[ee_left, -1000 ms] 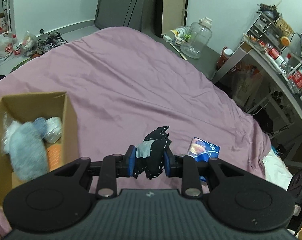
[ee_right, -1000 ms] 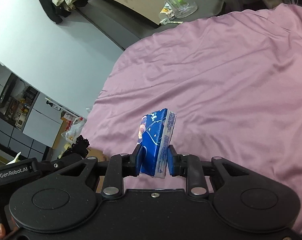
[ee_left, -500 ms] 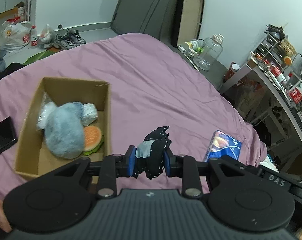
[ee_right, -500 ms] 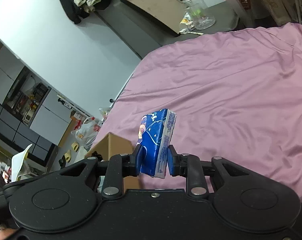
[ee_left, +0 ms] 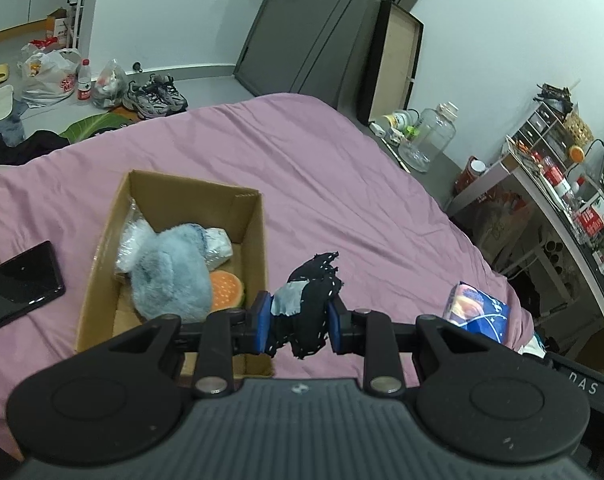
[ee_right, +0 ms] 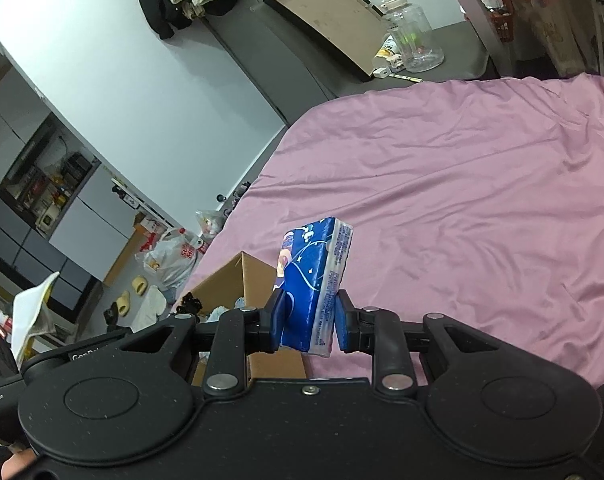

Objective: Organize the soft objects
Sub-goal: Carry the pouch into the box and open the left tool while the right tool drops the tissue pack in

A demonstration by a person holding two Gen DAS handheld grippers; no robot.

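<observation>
My left gripper [ee_left: 298, 322] is shut on a black and grey sock [ee_left: 308, 300], held above the pink bedsheet just right of an open cardboard box [ee_left: 254, 240]. Inside the box lie a fluffy blue-grey plush [ee_left: 170, 276], a burger-shaped toy [ee_left: 226, 290] and a white bundle [ee_left: 218, 242]. My right gripper [ee_right: 310, 326] is shut on a blue tissue pack [ee_right: 316, 276], held upright above the bed; the same tissue pack [ee_left: 478, 312] shows at the right of the left wrist view. The box's corner [ee_right: 258, 276] shows just left of the right gripper.
A black phone [ee_left: 16, 284] lies on the bed left of the box. The pink bedsheet [ee_right: 462, 208] stretches ahead. A glass jar [ee_left: 430, 138] stands beyond the bed, cluttered shelves [ee_left: 562, 184] to the right, shoes [ee_left: 154, 96] and bags [ee_left: 48, 74] on the floor.
Both grippers have swung left toward the box, which has come into fuller view and nearer the middle. Sock and tissue pack stay gripped.
</observation>
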